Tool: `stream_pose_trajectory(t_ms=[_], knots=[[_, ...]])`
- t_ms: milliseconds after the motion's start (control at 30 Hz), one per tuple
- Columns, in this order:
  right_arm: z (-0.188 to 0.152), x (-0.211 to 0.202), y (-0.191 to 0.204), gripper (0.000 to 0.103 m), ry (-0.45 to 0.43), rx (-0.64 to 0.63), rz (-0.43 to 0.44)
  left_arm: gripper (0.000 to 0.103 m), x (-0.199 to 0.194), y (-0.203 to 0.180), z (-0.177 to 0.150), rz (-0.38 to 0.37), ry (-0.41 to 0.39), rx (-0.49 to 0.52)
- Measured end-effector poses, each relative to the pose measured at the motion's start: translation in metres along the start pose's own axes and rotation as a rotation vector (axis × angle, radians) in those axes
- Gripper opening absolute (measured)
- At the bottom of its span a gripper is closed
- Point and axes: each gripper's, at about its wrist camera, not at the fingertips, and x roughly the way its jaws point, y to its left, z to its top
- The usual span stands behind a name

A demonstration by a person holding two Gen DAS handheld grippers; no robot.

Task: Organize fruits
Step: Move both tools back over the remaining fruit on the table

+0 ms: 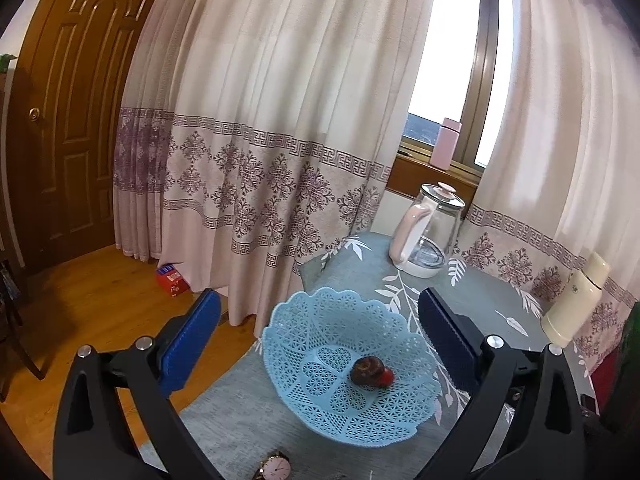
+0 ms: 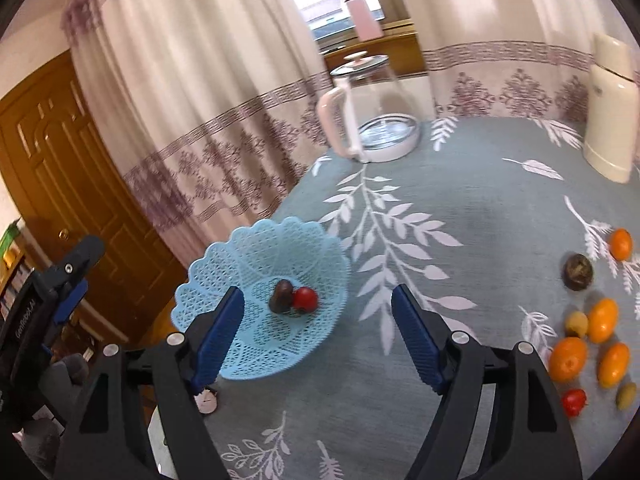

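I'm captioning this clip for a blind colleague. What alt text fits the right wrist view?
The open right gripper hovers over a grey leaf-patterned tablecloth, near a blue lattice basket holding a dark brown fruit and a red fruit. More loose fruits lie at right; a glass kettle stands behind.

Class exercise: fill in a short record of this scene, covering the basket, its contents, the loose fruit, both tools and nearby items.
basket: blue lattice basket on the grey leaf-print tablecloth
contents: dark brown fruit touching red fruit
loose fruit: orange fruit and others on cloth, outside basket
left tool: open, empty
right tool: open, empty
nearby: glass kettle, cream flask
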Motion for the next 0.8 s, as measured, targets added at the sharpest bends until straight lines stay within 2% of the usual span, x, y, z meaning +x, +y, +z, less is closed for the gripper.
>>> stream_pose_trajectory(t_ms=[500,800], knots=[[-0.008,-0.028,-0.061,0.076,-0.04,0.103,-0.113,0.1,0.004,-0.033,-0.015,-0.06,0.03,0.085],[-0.016,-0.044,-0.105,0.076,-0.06,0.155,-0.223,0.1,0.008,-0.063,-0.03,-0.113,0.058,0.158]])
